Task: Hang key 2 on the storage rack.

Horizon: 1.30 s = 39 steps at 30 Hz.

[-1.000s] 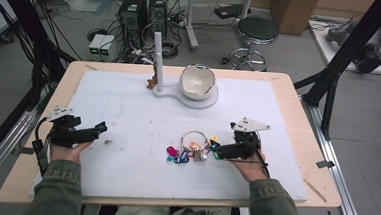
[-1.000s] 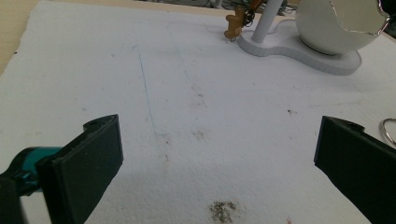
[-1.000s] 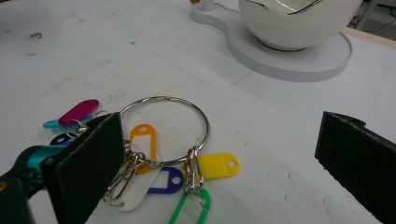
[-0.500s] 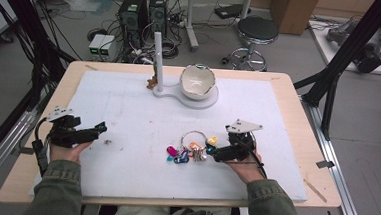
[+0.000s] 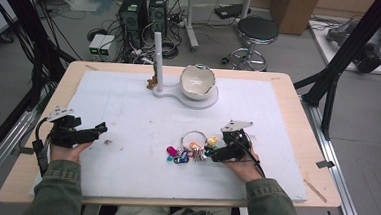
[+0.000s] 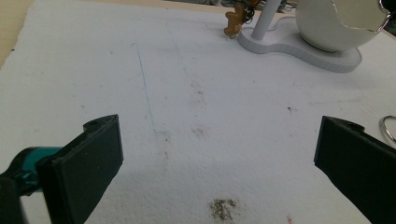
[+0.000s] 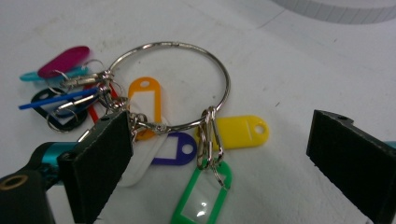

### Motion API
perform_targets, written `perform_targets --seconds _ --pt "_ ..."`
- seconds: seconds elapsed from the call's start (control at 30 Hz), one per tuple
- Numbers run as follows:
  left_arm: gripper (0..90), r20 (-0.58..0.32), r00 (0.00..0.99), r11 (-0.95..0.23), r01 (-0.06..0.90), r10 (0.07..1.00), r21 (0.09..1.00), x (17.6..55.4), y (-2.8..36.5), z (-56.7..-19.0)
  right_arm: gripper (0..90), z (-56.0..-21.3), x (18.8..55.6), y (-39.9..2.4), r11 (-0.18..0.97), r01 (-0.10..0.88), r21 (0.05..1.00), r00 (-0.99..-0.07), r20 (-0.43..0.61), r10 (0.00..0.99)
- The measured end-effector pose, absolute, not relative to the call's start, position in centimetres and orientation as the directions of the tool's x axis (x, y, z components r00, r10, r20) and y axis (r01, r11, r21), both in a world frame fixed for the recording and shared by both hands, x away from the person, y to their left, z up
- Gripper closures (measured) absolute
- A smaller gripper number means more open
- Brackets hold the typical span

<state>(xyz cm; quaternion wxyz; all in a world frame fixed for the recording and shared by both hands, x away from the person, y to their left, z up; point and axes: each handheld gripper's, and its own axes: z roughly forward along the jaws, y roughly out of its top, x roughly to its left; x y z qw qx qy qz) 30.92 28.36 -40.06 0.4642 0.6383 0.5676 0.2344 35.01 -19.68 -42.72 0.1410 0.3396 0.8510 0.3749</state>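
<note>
The key ring (image 7: pixel 175 84) with its coloured tags (image 7: pixel 238 131) lay near the worktop's (image 5: pixel 289 101) front edge, right of centre. The right gripper (image 7: pixel 219 154) straddled it, fingers (image 7: pixel 100 163) apart and just then closing, not yet pressing on it. The left gripper (image 6: pixel 217 158) rested by the left edge, fingers wide apart, holding nothing. The thin ring lay flat, so the fingers might have pinched only loose tags and slipped off.

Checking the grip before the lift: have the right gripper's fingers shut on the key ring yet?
No, the right gripper has its fingers wide apart, with the key ring lying on the white mat.
</note>
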Motion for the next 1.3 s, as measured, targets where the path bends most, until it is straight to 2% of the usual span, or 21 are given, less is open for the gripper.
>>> perform_targets --seconds 0.03,0.17,0.3,0.43,0.53,0.57,0.6,0.77,1.03,1.3 --pt "1.6 -0.227 0.247 0.074 0.507 0.942 0.859 30.9 28.4 -40.1 20.2 -42.8 35.0 -19.6 0.498 0.467 0.731 -0.742 0.018 0.671" --pt "1.6 -0.226 0.248 0.072 0.509 0.942 0.858 30.9 28.4 -40.1 29.4 -42.9 34.9 -19.4 0.518 0.480 0.708 -0.758 0.037 0.651" --pt "1.6 -0.224 0.247 0.071 0.508 0.943 0.859 30.9 28.4 -40.1 34.4 -43.1 35.0 -19.3 0.528 0.488 0.695 -0.761 0.043 0.647" --pt "1.6 -0.226 0.245 0.073 0.509 0.943 0.857 30.9 28.4 -40.1 45.8 -43.1 35.0 -19.4 0.523 0.495 0.694 -0.757 0.049 0.652" --pt "1.6 -0.226 0.249 0.071 0.512 0.942 0.856 30.9 28.3 -40.1 61.6 -43.3 35.2 -19.3 0.533 0.522 0.666 -0.744 0.050 0.666" --pt "1.6 -0.224 0.249 0.069 0.512 0.942 0.856 30.9 28.4 -40.1 71.8 -43.2 35.2 -19.3 0.522 0.538 0.662 -0.740 0.074 0.668" --pt "1.6 -0.226 0.246 0.072 0.510 0.943 0.857 30.9 28.3 -40.1 77.3 -43.2 35.2 -19.3 0.521 0.542 0.659 -0.736 0.074 0.673" --pt "1.7 -0.227 0.245 0.074 0.510 0.942 0.857 30.9 28.4 -40.1 83.3 -43.0 35.2 -19.5 0.505 0.569 0.649 -0.725 0.105 0.681" --pt "1.6 -0.226 0.251 0.069 0.514 0.941 0.855 30.8 28.4 -40.1 84.0 -42.8 35.3 -19.7 0.480 0.590 0.649 -0.711 0.137 0.689" --pt "1.6 -0.230 0.244 0.076 0.513 0.942 0.855 30.8 28.4 -40.1 84.0 -41.8 35.1 -20.7 0.390 0.588 0.708 -0.700 0.204 0.685"
